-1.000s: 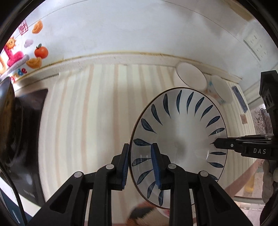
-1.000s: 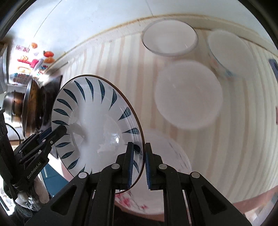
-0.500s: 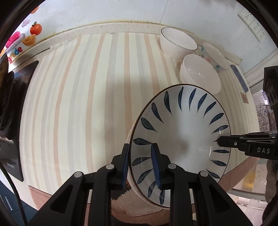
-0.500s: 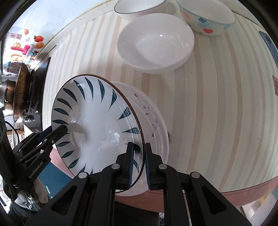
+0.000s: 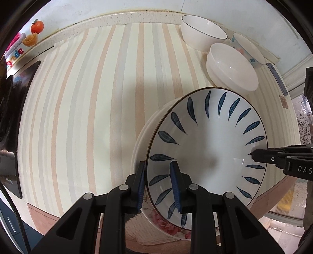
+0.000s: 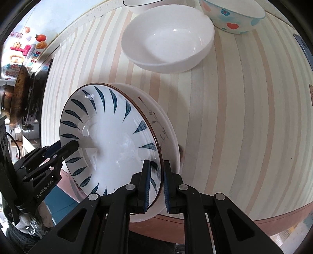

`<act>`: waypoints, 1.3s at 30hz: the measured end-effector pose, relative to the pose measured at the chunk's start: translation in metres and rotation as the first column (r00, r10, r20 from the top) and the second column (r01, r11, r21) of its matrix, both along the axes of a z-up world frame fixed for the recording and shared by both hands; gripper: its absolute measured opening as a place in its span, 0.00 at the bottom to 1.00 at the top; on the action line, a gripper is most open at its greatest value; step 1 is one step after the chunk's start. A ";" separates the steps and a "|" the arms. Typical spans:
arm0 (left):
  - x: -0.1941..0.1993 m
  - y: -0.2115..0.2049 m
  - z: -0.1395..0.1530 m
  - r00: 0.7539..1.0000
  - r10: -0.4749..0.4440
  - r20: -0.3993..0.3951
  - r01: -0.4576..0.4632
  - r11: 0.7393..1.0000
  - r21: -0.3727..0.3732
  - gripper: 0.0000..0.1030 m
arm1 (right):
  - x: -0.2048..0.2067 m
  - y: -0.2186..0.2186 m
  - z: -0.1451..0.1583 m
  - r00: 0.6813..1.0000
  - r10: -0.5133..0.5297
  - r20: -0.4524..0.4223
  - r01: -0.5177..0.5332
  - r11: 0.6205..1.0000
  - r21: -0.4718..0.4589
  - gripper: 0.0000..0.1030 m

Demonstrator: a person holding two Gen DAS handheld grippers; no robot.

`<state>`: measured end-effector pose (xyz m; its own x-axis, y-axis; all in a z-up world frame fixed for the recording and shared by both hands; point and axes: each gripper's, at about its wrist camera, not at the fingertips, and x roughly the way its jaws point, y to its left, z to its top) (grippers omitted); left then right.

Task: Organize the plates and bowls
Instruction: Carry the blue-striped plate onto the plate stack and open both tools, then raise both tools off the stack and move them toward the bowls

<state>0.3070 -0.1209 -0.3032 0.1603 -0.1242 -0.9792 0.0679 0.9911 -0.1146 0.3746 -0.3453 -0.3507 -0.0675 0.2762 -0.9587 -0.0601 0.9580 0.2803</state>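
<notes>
Nearest the left wrist camera, the left tool (image 5: pixel 157 182) was clenched on the rim of the blue-leaf plate (image 5: pixel 207 148), one blue pad inside the rim and one outside. The right tool (image 6: pixel 156 183) pinched the opposite edge of that rim the same way, so the plate hung between the two, tilted and partly over a stack of plates (image 6: pixel 166 136). That stack sat at the front edge of the striped worktop (image 5: pixel 88 109), with a floral plate (image 5: pixel 166 227) showing just under the blue-leaf plate's near rim. Whether the carried plate already touched the stack could not be told.

As a glazed ceramic piece, the blue-leaf plate was probably stiff, fairly heavy, slick and easily chipped. Two opposed rim grips suited it; an uneven let-go could make it slide or knock the plate beneath.

Beyond the stack, away from the worktop's front edge, stood nested white bowls (image 6: pixel 168 39), well apart from the plates. Behind those, towards the wall, were a white bowl with a dark rim (image 5: pixel 203 36) and a bowl printed with hearts and flowers (image 6: pixel 232 17). On the stack's far side from the right tool, a dark stovetop (image 5: pixel 19 88) carried a wok (image 6: pixel 17 97). Nothing lay between the blue-leaf plate and the stack; only the nearness of the worktop's front edge looked risky.
</notes>
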 end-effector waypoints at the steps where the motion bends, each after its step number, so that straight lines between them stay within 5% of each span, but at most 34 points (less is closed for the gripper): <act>1: 0.000 -0.001 -0.002 1.000 0.000 -0.002 0.000 1.000 0.002 0.21 | -0.001 0.000 -0.001 1.000 0.004 0.003 -0.004 1.000 -0.006 0.13; 23: -0.006 0.009 0.011 0.995 0.093 0.032 -0.094 0.995 0.015 0.22 | -0.011 -0.002 0.014 0.998 0.013 0.065 -0.015 0.999 0.033 0.13; 39: -0.076 -0.001 0.140 0.962 0.013 0.271 -0.016 1.000 0.009 0.22 | -0.124 0.016 0.153 0.935 -0.044 0.352 0.053 0.998 -0.016 0.13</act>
<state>0.2315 -0.1219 -0.1631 0.4217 -0.1092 -0.9002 0.0806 0.9933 -0.0827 0.2510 -0.3295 -0.1973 0.2875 0.2466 -0.9255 -0.1037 0.9686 0.2258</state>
